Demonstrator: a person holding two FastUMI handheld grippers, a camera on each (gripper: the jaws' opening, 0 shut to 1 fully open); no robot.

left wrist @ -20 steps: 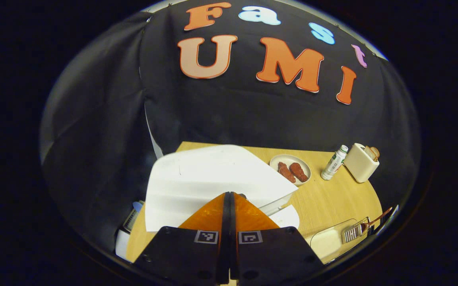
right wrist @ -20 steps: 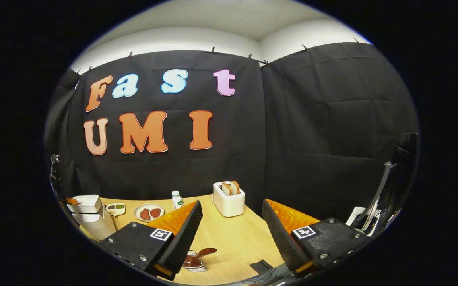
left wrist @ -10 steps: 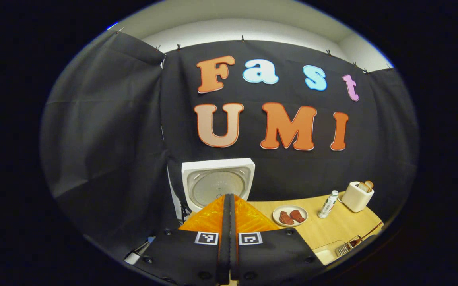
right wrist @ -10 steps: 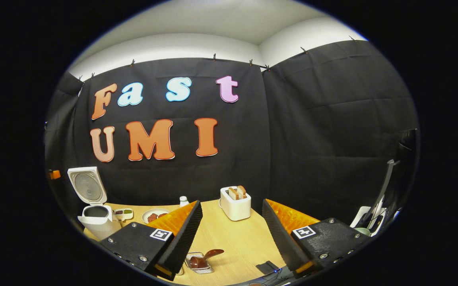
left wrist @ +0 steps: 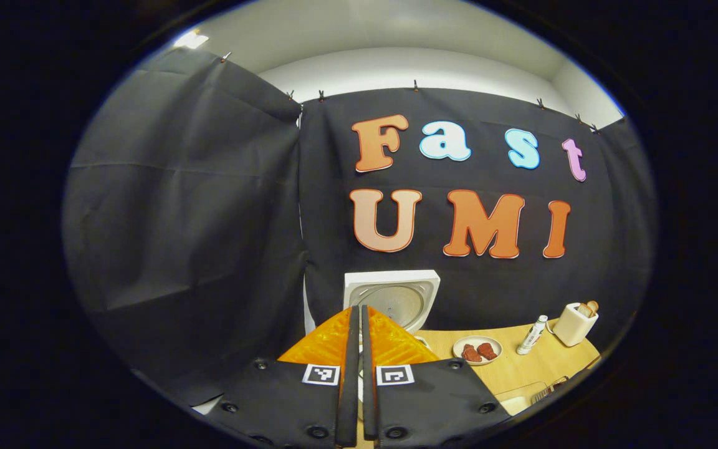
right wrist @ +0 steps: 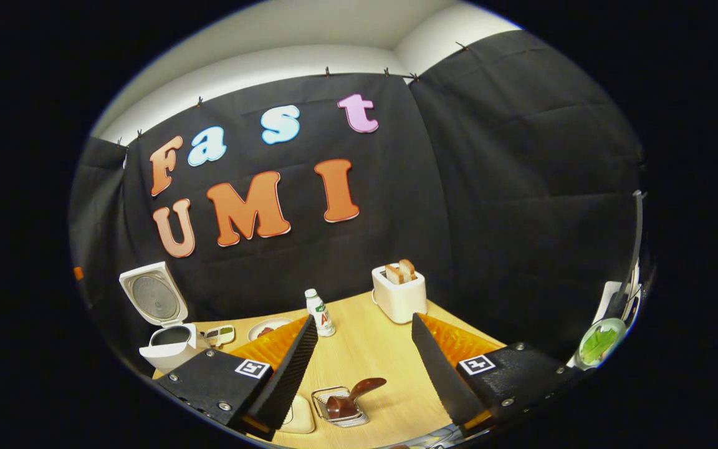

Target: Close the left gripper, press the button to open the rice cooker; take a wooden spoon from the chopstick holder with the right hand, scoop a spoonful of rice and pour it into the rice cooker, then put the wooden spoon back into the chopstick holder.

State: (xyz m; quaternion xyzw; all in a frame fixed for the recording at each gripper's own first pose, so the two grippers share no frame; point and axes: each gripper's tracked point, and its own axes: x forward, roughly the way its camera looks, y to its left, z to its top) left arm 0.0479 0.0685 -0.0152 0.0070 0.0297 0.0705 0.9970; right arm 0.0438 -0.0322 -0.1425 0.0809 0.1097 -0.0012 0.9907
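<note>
Rice cooker (right wrist: 169, 337) stood lid-up, so the button press looked done; left gripper (left wrist: 355, 324) pinched together on nothing just before it. Right gripper (right wrist: 364, 349) gaped wide, empty, above the wooden spoon (right wrist: 356, 394) in its holder (right wrist: 334, 408), well right of the cooker; scooping, pouring, return all remained

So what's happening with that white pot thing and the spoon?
The rice cooker has its lid standing open. The left hand-held gripper is shut with nothing in it, in front of the cooker. The right hand-held gripper is open above the wooden spoon, which lies in its wire chopstick holder on the table. No rice scooped yet.
</note>
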